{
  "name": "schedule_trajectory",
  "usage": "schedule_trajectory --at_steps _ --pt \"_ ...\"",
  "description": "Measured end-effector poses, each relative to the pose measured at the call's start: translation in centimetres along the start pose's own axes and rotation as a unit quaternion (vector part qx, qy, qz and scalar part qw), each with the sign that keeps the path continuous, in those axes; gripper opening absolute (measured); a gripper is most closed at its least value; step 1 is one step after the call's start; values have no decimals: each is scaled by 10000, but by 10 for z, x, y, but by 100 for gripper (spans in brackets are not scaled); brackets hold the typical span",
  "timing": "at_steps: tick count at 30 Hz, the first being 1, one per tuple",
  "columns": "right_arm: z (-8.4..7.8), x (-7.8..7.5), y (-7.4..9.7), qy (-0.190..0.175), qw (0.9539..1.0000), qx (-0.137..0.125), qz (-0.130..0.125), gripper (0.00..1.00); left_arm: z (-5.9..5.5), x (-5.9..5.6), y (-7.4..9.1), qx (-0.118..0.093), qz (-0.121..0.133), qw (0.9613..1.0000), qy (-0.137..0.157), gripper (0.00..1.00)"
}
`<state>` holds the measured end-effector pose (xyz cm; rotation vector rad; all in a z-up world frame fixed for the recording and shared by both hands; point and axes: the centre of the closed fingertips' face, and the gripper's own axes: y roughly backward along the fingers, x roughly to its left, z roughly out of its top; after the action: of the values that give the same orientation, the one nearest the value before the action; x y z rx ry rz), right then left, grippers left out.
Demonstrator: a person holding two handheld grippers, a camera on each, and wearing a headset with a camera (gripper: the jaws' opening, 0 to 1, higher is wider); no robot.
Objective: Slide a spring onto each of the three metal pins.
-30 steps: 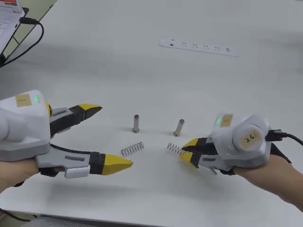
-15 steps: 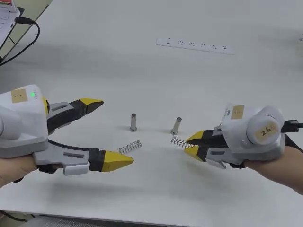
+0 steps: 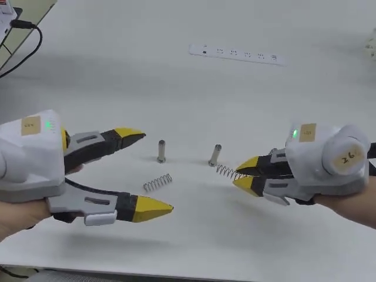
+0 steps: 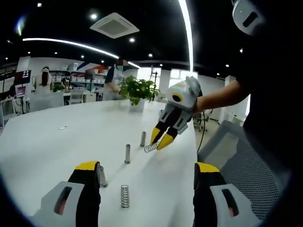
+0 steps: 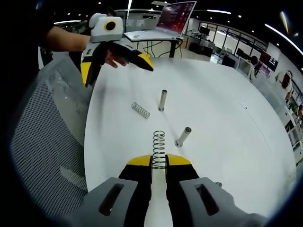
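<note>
White tabletop [image 3: 176,88] is seen with all parts laid on it. Left tongs [image 3: 157,171] are held spread wide above the near edge, with nothing gripped between the yellow tips. Right tongs [image 3: 237,176] are pinched onto one end of the held spring [image 3: 226,171] – the rest of the coil is left sticking straight out past the tips, as seen in the right gripper view [image 5: 159,142]. A power strip [image 3: 237,54] is laid flat at the far side, well apart from the work. Two metal pins are stood between the tongs: the left pin [image 3: 161,150] upright, the right pin [image 3: 215,155] seen slightly tilted. Both pins are bare. The free end of the held spring is placed just beside the foot of the right pin; contact cannot be told. The loose spring [image 3: 157,183] is laid on its side near the left pin, in front of the left tongs' gap
</note>
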<state>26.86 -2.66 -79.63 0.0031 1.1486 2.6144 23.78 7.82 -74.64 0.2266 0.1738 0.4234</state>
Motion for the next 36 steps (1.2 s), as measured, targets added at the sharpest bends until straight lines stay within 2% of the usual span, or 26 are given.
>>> schedule_trajectory --at_steps 1,3,7,19,25,31,36 --pt "0 0 1 7 10000 6 -2 8 -4 -3 -2 88 -74 9999 -37 77" --pt "-1 -1 2 4 10000 7 -3 8 -6 -6 -5 118 -165 9998 -28 73" --pt "1 0 4 30 10000 7 10 8 -12 -6 -12 222 -287 9993 31 69" --pt "8 9 6 211 9996 -34 199 8 -4 -8 -40 190 -532 9984 31 59" --pt "13 17 5 417 9986 -51 335 8 1 -12 -49 161 -650 9977 38 53" --pt "25 21 7 610 9971 -168 414 8 6 -11 -57 104 -688 9976 65 48" --pt "30 22 8 737 9959 -213 479 8 5 -13 -63 108 -729 9973 35 44"
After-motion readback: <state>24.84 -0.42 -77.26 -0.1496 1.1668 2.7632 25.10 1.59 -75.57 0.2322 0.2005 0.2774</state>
